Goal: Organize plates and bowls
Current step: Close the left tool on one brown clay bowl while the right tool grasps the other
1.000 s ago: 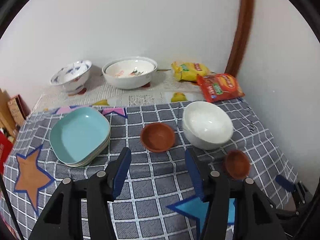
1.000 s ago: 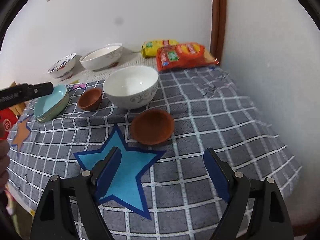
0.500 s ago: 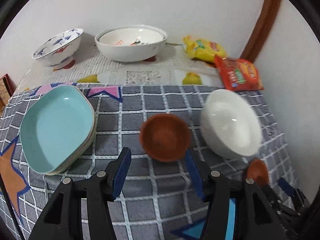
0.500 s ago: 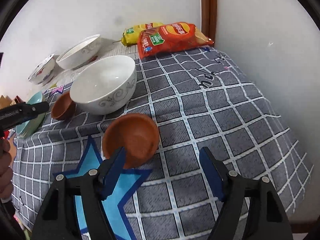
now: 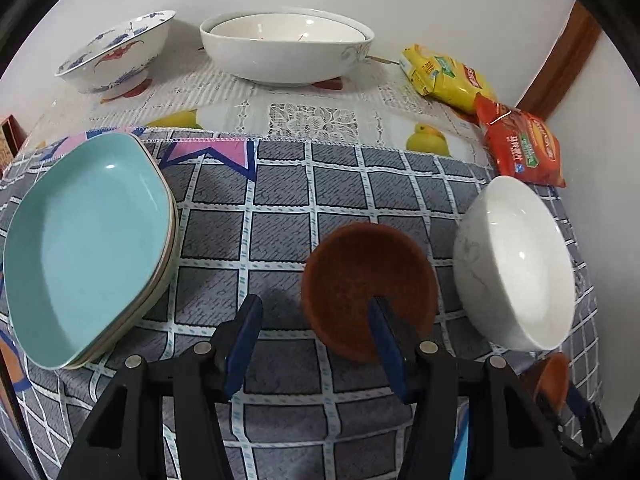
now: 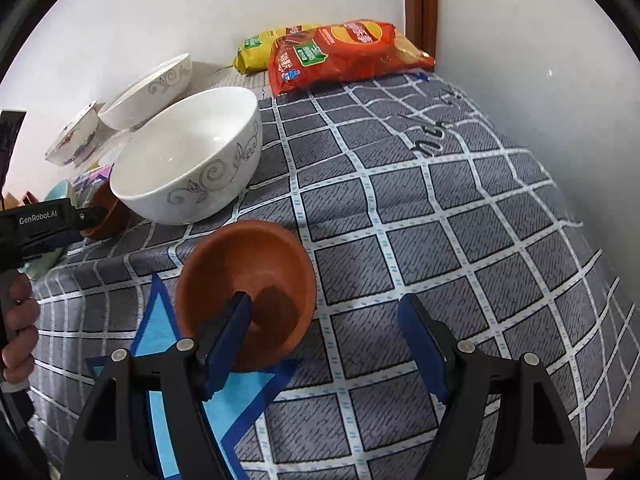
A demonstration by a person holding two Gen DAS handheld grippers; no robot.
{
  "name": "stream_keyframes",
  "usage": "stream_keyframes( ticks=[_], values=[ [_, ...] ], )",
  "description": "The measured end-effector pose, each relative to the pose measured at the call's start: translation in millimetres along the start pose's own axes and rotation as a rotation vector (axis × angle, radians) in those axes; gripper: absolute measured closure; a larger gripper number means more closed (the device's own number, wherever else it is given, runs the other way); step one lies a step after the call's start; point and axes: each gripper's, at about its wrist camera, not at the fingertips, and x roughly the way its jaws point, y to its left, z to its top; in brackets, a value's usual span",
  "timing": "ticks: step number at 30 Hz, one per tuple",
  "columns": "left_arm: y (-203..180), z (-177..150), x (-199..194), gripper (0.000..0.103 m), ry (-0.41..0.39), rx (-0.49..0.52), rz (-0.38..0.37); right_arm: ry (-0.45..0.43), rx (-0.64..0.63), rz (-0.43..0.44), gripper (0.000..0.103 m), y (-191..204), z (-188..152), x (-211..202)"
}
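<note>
Two small brown bowls sit on the grey checked cloth. My left gripper point(image 5: 316, 324) is open; its right finger reaches inside the near rim of one brown bowl point(image 5: 366, 276), its left finger outside. My right gripper point(image 6: 324, 332) is open; its left finger is inside the other brown bowl point(image 6: 248, 276), its right finger outside over the cloth. A white patterned bowl point(image 6: 188, 156) stands between the brown bowls and shows in the left wrist view point(image 5: 516, 264). A stack of light blue plates point(image 5: 84, 244) lies at the left.
At the back stand a large white bowl point(image 5: 288, 52) and a blue-and-red painted bowl point(image 5: 116, 56). A yellow snack bag point(image 5: 444, 78) and a red snack bag point(image 6: 344, 54) lie by the wall corner. The table edge drops off at the right.
Both grippers have moved forward and down. Each open gripper now straddles the rim of its brown bowl; before, the bowls lay ahead of the fingertips.
</note>
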Motion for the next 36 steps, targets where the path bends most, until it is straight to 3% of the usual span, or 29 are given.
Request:
stream_keyframes(
  ticks=[6,15,20,22,28,36],
  values=[
    [1,1,5,0.058,0.014,0.014,-0.009,0.004,-0.013,-0.004,0.023,2,-1,3],
    [-3,6,8,0.058,0.031,0.056,-0.012,-0.006,0.005,-0.016,0.024,2,0,3],
    [-5,9,10,0.063,0.012,0.061,-0.012,-0.014,0.016,-0.024,0.041,2,2,1],
    [-4,12,11,0.074,0.01,0.053,-0.036,-0.02,0.024,-0.03,0.055,1,3,1],
    [-1,19,14,0.086,0.017,0.05,-0.068,-0.019,0.05,0.012,0.089,2,3,-2],
    [8,20,13,0.093,0.017,0.072,-0.111,-0.027,0.172,0.039,0.095,-1,1,-8]
  ],
)
